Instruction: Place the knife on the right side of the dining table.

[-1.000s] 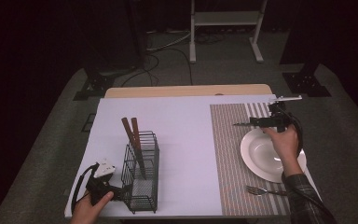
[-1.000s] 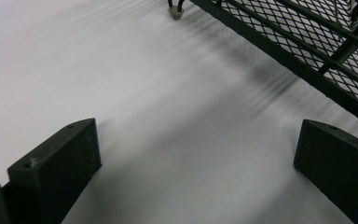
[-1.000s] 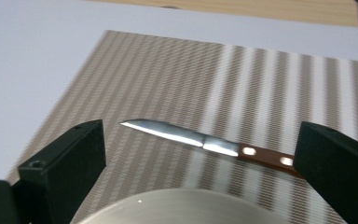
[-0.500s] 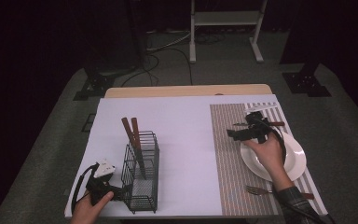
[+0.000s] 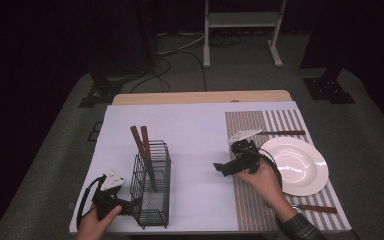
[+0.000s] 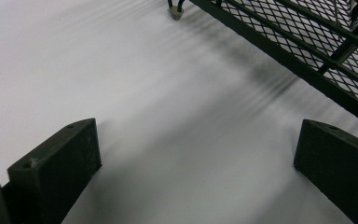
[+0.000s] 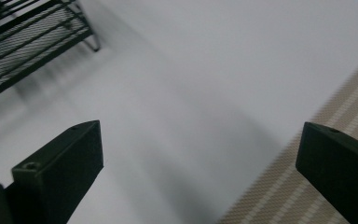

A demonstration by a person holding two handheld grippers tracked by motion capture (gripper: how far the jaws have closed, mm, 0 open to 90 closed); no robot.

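Two wooden-handled utensils (image 5: 141,142) stand in the wire cutlery basket (image 5: 152,185), seen whole from the high view, while the left gripper view catches just its mesh wall (image 6: 307,42). Beside the basket, the left gripper (image 5: 125,206) rests wide open and empty on the white tabletop (image 5: 195,130); right of the basket, the right gripper (image 5: 221,168) hovers equally agape, holding nothing. Farther right, one striped placemat (image 5: 252,125) carries one white plate (image 5: 295,165), one knife (image 5: 280,132) and one fork (image 5: 315,208).

Left gripper (image 5: 125,206): I saw a black body, white top plate, looping black cable.
Right gripper (image 5: 220,168): black, pale plate on top.
Fingers (image 6: 58,170): I noted blocky black pads with small screw holes.
Sleeve (image 5: 300,230): dark.
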